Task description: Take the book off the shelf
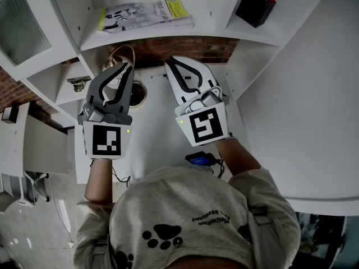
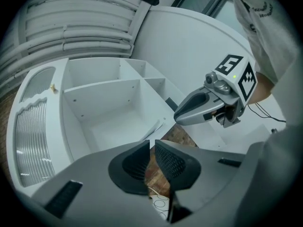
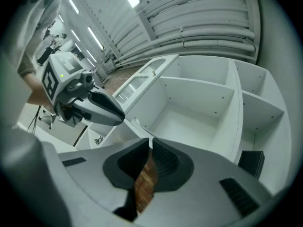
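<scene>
The book [image 1: 146,14] lies flat on the shelf [image 1: 168,32], at twelve o'clock from both grippers. The left gripper [image 1: 125,68] and right gripper [image 1: 170,61] are pressed together and empty. One should spread its jaws first, then pinch the book's near edge squarely.

book [image 1: 145,14]: white, yellow corner | shelf [image 1: 196,31]: white | box [image 1: 255,7]: black | wall [image 1: 188,49]: red brick

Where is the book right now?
In the head view, the book lies flat on the white shelf at top centre, left of the black box.
</scene>
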`<state>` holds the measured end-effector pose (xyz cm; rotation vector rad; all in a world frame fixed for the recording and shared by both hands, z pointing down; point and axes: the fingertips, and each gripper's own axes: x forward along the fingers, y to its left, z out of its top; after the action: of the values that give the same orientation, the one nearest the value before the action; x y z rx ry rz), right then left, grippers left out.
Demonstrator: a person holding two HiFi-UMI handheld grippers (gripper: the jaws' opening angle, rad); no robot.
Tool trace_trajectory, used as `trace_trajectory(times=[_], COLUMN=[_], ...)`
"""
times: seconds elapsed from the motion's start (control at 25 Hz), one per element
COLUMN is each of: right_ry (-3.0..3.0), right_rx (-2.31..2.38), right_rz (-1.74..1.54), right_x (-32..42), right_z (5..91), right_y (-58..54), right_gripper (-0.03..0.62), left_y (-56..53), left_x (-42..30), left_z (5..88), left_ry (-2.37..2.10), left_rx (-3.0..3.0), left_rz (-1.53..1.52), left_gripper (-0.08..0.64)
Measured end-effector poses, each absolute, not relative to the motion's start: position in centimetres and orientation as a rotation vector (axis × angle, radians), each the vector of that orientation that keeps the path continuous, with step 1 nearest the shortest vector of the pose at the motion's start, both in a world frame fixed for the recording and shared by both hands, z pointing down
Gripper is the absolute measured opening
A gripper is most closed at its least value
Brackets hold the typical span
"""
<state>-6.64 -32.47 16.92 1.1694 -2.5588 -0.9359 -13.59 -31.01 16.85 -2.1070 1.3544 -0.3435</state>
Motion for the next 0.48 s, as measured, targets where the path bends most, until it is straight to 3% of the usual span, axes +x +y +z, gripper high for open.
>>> trace_trajectory(times=[0.32,0.4,0.48], right_ry=[-2.451,-2.418,-2.396], right_rx=[1.116,1.092,1.078], right_rz=[-1.002,-1.018,-1.042], right_x=[-6.7,-6.7,-6.6], right_z=[16.3,16.2,16.0], right_y=[-34.0,-34.6,-35.2], right_gripper=[0.025,0.088,0.107], left_y=[-32.4,-32.9,-33.3], left_x=[-13.9,-14.0,-13.9], left_z=[16.0,16.3,16.4], left_ry=[1.304,1.29,1.274], left_rx=[-2.09,-2.088,-2.078], left_rz=[-0.406,-0.442,-0.473], left_gripper=[0.089,0.101,0.115])
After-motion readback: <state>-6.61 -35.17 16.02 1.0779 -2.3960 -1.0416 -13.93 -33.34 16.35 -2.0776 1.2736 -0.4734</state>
